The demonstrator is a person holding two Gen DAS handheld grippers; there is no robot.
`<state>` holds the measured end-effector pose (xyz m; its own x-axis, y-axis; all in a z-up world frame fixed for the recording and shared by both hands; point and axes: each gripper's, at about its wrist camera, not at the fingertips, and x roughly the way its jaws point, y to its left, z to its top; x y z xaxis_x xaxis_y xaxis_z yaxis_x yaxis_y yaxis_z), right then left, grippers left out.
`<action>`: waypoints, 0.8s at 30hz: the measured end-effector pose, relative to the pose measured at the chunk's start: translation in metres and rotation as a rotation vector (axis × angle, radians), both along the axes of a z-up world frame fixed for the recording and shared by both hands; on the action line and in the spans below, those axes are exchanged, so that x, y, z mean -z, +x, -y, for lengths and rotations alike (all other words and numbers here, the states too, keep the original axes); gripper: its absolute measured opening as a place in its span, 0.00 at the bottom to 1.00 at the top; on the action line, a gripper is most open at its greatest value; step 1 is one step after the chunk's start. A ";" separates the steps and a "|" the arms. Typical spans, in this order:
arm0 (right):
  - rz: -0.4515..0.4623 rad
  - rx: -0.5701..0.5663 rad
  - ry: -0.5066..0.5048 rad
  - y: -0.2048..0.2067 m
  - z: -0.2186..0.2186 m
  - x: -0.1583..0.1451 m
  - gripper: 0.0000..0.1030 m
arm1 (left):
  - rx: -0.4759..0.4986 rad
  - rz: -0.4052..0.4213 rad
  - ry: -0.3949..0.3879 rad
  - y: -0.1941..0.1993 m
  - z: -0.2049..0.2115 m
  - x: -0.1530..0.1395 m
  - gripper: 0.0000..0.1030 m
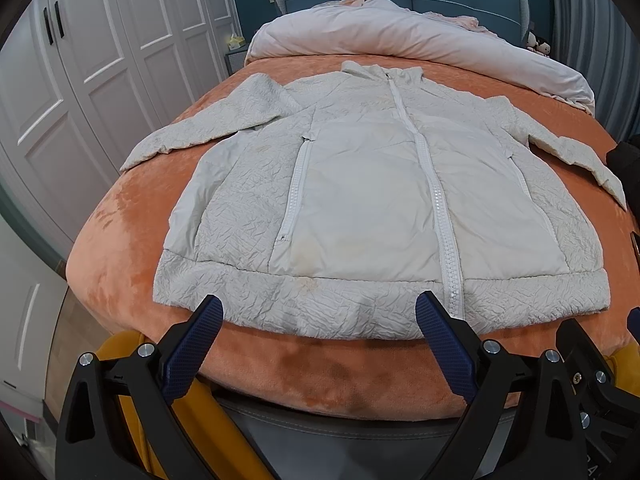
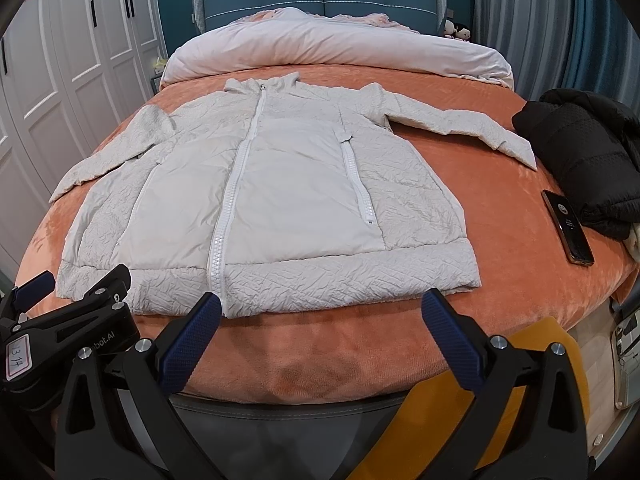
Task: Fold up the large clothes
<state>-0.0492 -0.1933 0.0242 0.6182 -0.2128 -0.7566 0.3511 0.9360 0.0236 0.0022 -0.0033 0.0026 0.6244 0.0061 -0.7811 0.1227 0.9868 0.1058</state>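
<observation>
White jacket (image 1: 360,200) flat; both jaws wide, empty; phone (image 2: 568,228), maybe, right view only.

"13 14" tag; "bot.AI" on left claw (image 2: 28,284)

You see a white jacket (image 1: 360,200) with crinkly lines on its sides and a plain smooth front. It lies on an orange blanket (image 1: 120,248). Beside the jacket's sleeve sits a black coat (image 2: 588,152) and a black phone (image 2: 568,228). Behind the jacket is a pale pink quilt (image 2: 332,52). Your fingers (image 1: 192,356) are dark blue.
</observation>
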 end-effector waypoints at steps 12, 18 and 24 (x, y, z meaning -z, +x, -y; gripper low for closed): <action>-0.002 0.000 -0.001 0.000 0.000 0.000 0.95 | 0.001 -0.001 0.001 0.000 0.000 0.000 0.91; -0.005 0.001 -0.002 -0.001 0.001 0.001 0.95 | 0.000 -0.001 0.002 0.000 0.000 0.001 0.90; -0.002 0.001 -0.001 -0.001 0.001 0.001 0.95 | 0.001 -0.001 0.001 0.000 0.000 0.001 0.90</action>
